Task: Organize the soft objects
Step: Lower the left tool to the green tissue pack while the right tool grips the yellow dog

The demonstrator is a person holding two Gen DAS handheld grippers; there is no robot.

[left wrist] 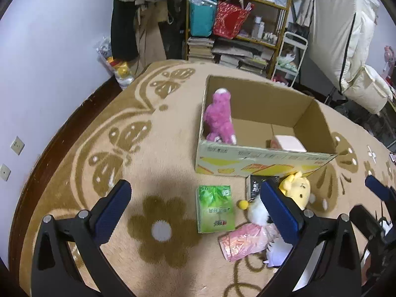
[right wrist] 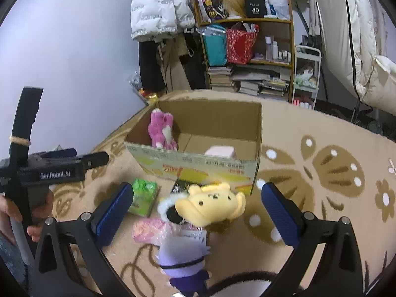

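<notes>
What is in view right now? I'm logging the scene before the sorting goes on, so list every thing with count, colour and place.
cardboard box: 1, brown, open, on the blanket
pink plush: 1, magenta, inside the box, left corner
pale pink pack: 1, inside the box, near the front wall
green pack: 1, on the blanket in front of the box
black packet: 1, against the box front
yellow plush: 1, in front of the box
white-and-black plush: 1, beside the yellow one
pink wrapped pack: 1, near the green pack
purple plush: 1, nearest the right camera
blanket: 1, tan with brown pattern
shelf: 1, wooden, behind
left gripper: open, empty
right gripper: open, empty
</notes>
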